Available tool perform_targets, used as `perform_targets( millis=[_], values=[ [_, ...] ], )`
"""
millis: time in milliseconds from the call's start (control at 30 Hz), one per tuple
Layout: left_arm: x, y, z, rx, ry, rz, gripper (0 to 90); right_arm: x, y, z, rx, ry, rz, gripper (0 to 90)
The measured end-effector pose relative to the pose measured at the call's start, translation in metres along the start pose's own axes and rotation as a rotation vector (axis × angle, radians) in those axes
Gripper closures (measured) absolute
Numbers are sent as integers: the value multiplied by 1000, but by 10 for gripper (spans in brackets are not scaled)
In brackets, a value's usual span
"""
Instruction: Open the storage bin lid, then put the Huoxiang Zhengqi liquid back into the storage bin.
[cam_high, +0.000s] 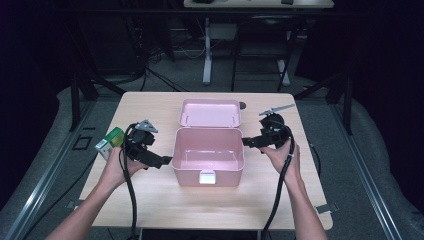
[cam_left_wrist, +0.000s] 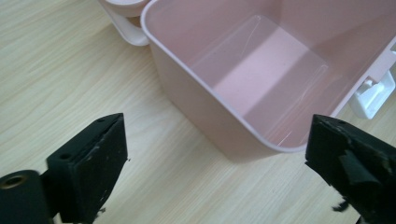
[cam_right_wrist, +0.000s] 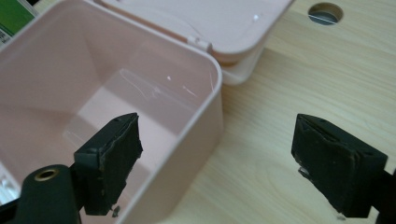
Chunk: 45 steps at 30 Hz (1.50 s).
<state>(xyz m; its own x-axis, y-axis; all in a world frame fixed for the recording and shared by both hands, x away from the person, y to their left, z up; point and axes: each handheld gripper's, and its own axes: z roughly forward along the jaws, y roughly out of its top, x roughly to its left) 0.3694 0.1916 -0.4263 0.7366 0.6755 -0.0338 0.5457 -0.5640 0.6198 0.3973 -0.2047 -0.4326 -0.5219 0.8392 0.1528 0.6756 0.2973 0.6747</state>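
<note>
Both of our hands are flanking the pink box (cam_high: 208, 155) at mid-table (cam_high: 150, 200): we are holding the left gripper (cam_high: 165, 161) and the right gripper (cam_high: 248, 142) beside its side walls, jaws gaping and empty, lid (cam_high: 210, 112) folded back behind, both equally near.

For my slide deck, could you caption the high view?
Open tongs and flank an empty pink box, lid back.

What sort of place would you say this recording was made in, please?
Probably a lab or workshop set up for recording handling tasks. A light wooden table stands alone among dark drapes, metal rails run along the grey floor, cables trail under a desk behind, and only an open pink box and a green carton sit out.
</note>
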Motion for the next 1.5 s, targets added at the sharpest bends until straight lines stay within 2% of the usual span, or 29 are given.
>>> perform_targets(
  millis=[233,300,533,900,1133,1500],
  values=[
    [9,-2,-16,40,6,33,0,-1,-27,-27,-5,-42,-2,64],
    [12,-4,-20,44,17,37,0,-3,-35,-31,-4,-50,-3,56],
    [20,-11,-33,65,14,41,0,-9,-68,-42,13,-91,28,0],
    [30,-16,-44,91,28,48,0,-12,-111,-36,38,-102,60,0],
    [39,-16,-50,109,38,32,0,-15,-122,-33,45,-105,78,0],
    [61,-12,-60,175,74,-3,0,-18,-122,-30,60,-102,81,0]
  ],
)
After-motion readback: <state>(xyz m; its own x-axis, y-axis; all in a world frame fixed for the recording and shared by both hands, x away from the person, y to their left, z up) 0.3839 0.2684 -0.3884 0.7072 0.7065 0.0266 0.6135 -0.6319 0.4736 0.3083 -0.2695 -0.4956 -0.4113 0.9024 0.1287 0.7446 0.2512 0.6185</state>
